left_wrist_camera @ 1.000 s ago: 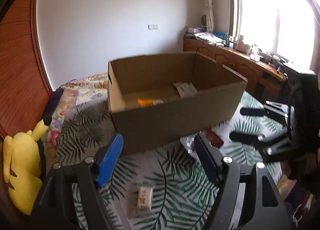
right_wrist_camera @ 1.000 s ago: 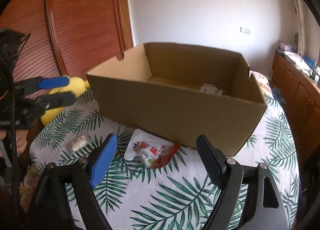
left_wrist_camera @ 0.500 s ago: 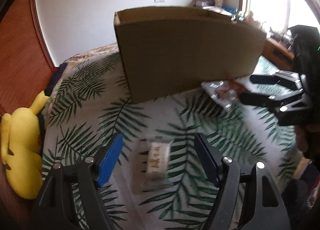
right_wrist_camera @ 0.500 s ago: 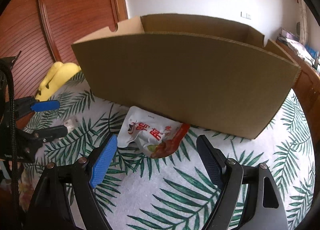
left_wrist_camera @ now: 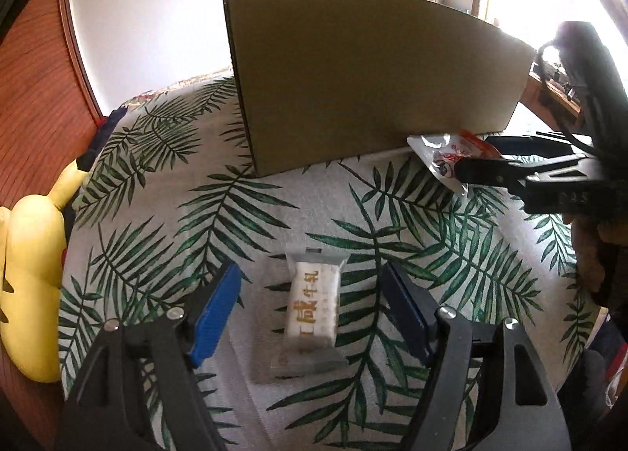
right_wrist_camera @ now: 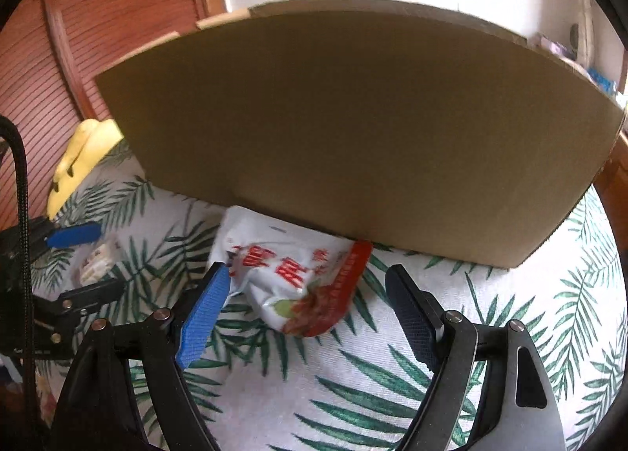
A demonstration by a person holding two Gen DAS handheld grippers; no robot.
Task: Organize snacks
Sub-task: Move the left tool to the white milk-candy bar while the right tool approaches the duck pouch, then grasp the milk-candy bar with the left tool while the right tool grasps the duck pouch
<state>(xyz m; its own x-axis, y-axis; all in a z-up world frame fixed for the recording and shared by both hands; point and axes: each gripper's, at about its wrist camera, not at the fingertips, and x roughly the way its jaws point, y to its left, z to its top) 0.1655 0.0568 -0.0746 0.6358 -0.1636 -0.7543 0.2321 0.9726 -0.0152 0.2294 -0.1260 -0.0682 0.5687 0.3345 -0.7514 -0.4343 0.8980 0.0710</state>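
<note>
A small white wrapped candy bar (left_wrist_camera: 312, 307) lies on the leaf-print bedspread between the open fingers of my left gripper (left_wrist_camera: 312, 305). A white and red snack pouch (right_wrist_camera: 292, 280) lies against the foot of the brown cardboard box (right_wrist_camera: 353, 129); my right gripper (right_wrist_camera: 304, 302) is open with its fingers on either side of it. In the left wrist view the pouch (left_wrist_camera: 451, 156) lies at the box's (left_wrist_camera: 373, 82) right corner with the right gripper (left_wrist_camera: 486, 160) around it. The candy bar (right_wrist_camera: 96, 260) and left gripper (right_wrist_camera: 84, 258) also show in the right wrist view.
A yellow plush toy (left_wrist_camera: 29, 286) lies at the bed's left edge, by the wooden panelled wall (right_wrist_camera: 78, 31). A wooden dresser (left_wrist_camera: 553, 94) stands at the far right under a bright window. The box's inside is hidden from both views.
Both grippers have dropped low and moved forward. The left one now straddles the candy bar, the right one straddles the pouch. The box interior has gone out of sight.
</note>
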